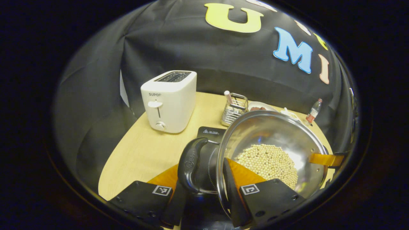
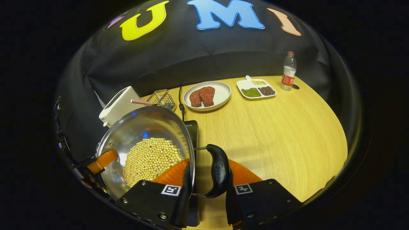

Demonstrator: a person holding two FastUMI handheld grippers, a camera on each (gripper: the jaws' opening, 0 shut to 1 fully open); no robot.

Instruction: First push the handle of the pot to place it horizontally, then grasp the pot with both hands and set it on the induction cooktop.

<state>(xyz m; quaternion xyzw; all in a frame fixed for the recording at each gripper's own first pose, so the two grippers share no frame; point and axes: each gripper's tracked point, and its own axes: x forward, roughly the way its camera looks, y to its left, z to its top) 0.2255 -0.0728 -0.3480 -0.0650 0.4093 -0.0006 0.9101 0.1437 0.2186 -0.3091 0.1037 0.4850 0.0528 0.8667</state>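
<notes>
We hold the pot (image 1: pixel 271 150) with 2 claws, left claw (image 1: pixel 204 195) and right claw (image 2: pixel 206 191) each clamped around a side handle, above the induction cooktop (image 1: pixel 209 132); only setting down remains.

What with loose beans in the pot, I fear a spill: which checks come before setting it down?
1. Left tongs straddle the pot rim: ok.
2. Right tongs straddle the opposite rim: ok.
3. Beans all inside the pot: ok.
4. Induction cooktop lies under the pot: ok.
5. Pot held level: cannot tell.
6. Cooktop surface beneath the pot free: cannot tell, hidden.
</notes>
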